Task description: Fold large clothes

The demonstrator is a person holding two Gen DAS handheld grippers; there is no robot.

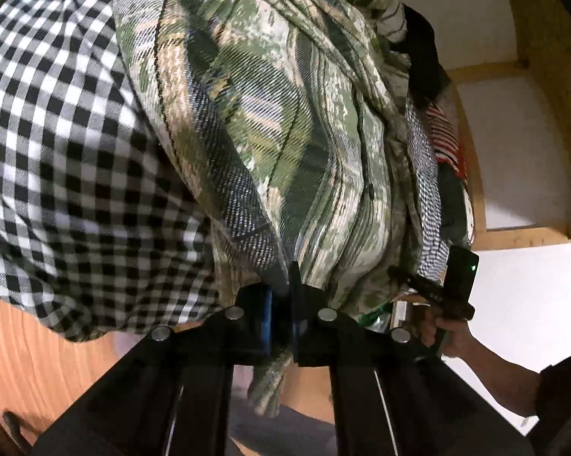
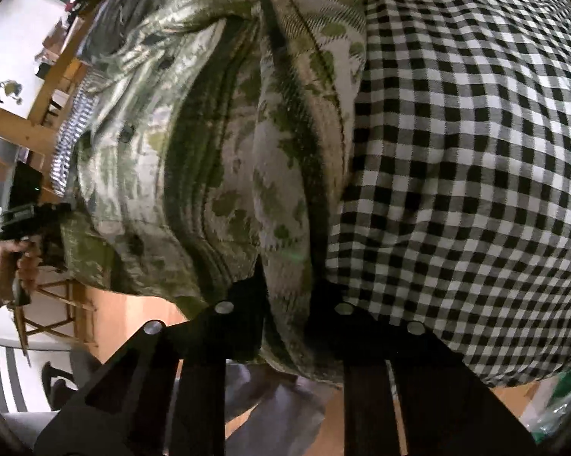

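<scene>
A: Well, starting on the far side from the left gripper (image 1: 281,304): what lies there?

B: A black-and-white checked cloth (image 1: 68,144), spread over the wooden table (image 1: 30,361) to that gripper's left. Straight ahead of its fingers is the green plaid shirt (image 1: 270,121), bunched, its folds running lengthwise away from the fingertips.

A: And the jaws?

B: Together, clamped on a hem of the green shirt; a tail of the fabric hangs below them.

A: To its right?

B: The person's right hand (image 1: 447,336) on the other handle, and beyond the shirt a red-and-white striped garment (image 1: 447,140).

A: From the right gripper (image 2: 289,296)?

B: To its left, the left hand (image 2: 17,262) holding its tool. Ahead, the same green shirt (image 2: 224,144), long axis stretching away from the fingers. To its right, the checked cloth (image 2: 475,152), touching the shirt's edge.

A: Its jaws?

B: Pinched on a thick fold of the green shirt.

A: Any writing or labels?

B: None legible in either view.
</scene>
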